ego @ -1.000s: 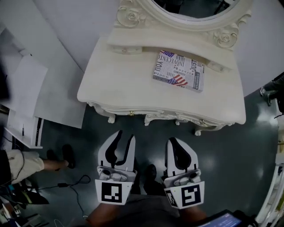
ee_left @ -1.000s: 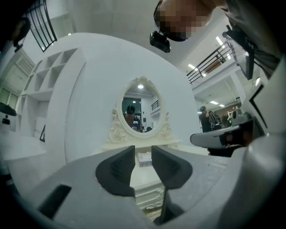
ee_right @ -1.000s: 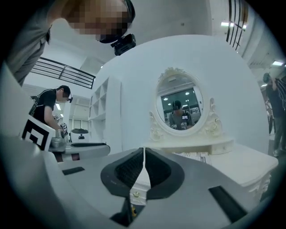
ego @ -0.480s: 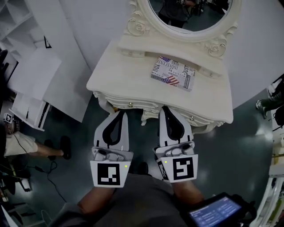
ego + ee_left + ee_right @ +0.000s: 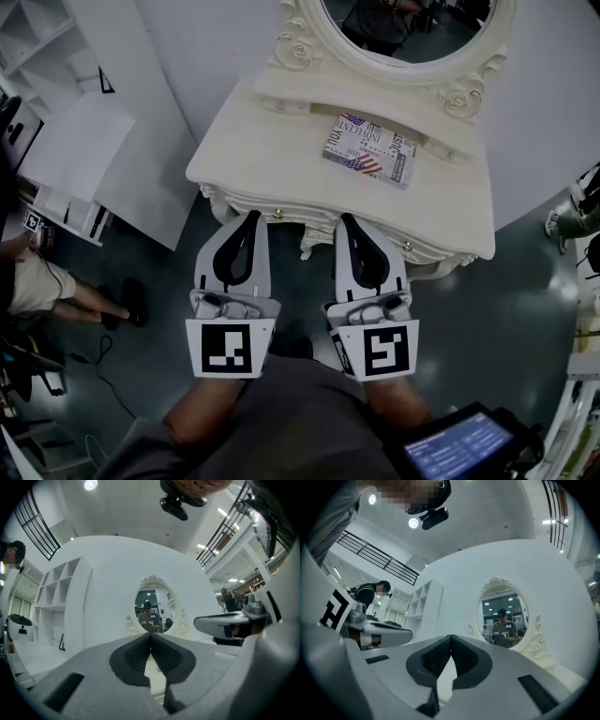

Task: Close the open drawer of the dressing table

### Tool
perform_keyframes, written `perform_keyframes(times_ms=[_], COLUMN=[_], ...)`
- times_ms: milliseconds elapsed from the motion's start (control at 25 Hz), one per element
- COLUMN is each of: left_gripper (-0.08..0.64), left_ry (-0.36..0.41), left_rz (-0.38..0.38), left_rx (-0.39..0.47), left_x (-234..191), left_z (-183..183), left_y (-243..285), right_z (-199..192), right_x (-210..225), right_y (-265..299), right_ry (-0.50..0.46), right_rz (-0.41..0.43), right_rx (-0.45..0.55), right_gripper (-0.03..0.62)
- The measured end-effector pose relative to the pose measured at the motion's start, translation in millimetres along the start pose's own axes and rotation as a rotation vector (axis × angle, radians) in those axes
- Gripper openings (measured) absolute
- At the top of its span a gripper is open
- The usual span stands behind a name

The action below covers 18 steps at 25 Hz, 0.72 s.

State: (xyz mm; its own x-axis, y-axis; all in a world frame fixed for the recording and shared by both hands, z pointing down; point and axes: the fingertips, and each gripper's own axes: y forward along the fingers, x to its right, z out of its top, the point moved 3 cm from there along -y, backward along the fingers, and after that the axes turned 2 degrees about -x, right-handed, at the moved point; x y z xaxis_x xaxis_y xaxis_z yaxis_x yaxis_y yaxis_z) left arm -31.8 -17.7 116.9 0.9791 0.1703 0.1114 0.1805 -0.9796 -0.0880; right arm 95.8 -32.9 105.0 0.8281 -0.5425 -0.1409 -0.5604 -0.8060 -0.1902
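the cream carved dressing table (image 5: 267, 155) stands on the dark grey floor (image 5: 525, 272); one flat newsprint-and-flag printed box (image 5: 368, 150) lies on its top, towards the back.

Cream dressing table (image 5: 272, 155), flag-printed box (image 5: 370, 150), dark floor (image 5: 511, 314)

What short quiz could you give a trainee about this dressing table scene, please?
1. True or false: the left gripper has its jaws together, holding nothing.
2. What lies on the dressing table? A) a printed box B) a cup C) a hairbrush
3. Fill in: both gripper views look towards the oval ____.
Key: 1 true; 2 A; 3 mirror.
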Motion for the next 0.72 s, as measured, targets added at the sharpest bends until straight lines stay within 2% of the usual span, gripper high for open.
perform_keyframes(times_ms=[720], left_gripper=[0.015], left_ry=[-0.001], left_rz=[-0.031], left_rx=[-0.02], left_x=[11.6], left_z=[-5.2], left_y=[5.2], right_z=[0.5], right_x=[4.4], right_y=[-3.7], right_ry=[0.015], right_rz=[-0.007], right_rx=[0.019], right_gripper=[0.013])
